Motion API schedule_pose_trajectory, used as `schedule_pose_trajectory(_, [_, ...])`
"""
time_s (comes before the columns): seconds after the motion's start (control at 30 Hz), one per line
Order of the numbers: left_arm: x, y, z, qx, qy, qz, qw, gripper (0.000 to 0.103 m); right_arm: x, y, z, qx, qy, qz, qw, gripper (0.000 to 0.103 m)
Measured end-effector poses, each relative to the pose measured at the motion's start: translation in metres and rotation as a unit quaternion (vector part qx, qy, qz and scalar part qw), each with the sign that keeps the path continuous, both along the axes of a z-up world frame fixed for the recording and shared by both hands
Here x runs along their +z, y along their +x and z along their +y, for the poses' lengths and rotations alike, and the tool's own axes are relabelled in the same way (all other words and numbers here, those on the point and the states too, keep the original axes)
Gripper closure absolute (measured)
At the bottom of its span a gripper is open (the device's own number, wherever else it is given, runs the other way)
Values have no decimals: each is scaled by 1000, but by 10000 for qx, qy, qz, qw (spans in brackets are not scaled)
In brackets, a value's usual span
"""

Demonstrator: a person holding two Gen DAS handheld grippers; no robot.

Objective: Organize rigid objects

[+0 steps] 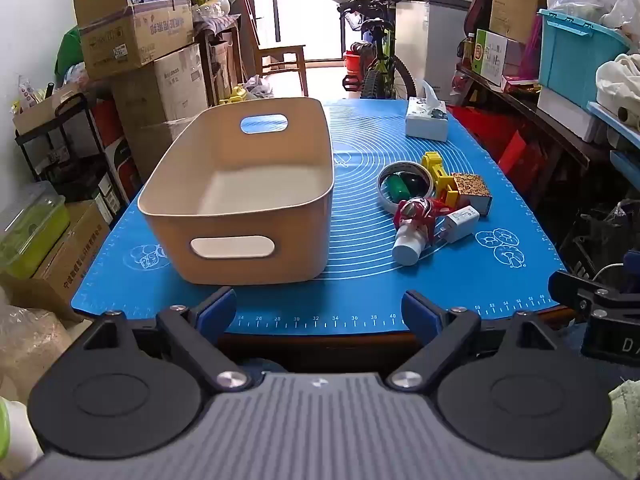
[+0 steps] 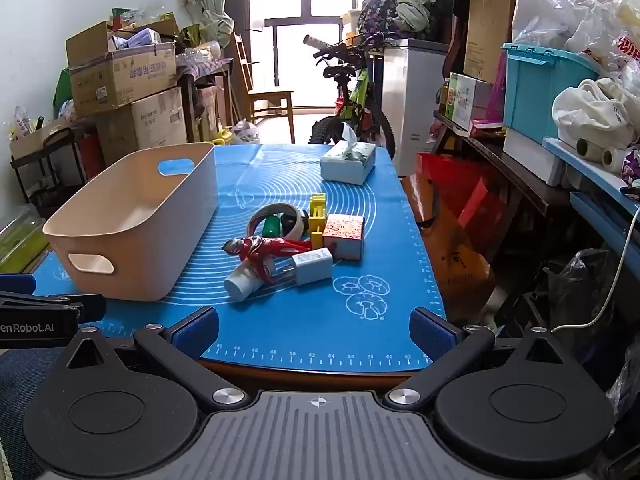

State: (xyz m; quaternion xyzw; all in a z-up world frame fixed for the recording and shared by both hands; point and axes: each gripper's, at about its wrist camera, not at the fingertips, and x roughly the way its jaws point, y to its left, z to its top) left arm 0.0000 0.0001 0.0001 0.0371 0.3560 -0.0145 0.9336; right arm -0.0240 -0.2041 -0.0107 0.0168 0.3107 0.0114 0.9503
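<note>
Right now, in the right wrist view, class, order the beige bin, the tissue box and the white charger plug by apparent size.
1. beige bin, clearly largest.
2. tissue box, though it sits farthest back, so it looks smaller than it is.
3. white charger plug, smallest.

A cluttered home storage room is showing here: cardboard boxes (image 1: pixel 136 32) are piling up along the left wall, a bicycle (image 2: pixel 356 96) is leaning beyond the bench's far edge, beside a wooden chair (image 1: pixel 280 60).
</note>
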Motion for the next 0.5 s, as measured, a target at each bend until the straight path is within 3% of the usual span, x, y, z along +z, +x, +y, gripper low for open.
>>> schedule_pose_trajectory(0.5, [2,1,-2,-9,22,-13,10000,13,-5,0,-2,8,44,-100,9999,2])
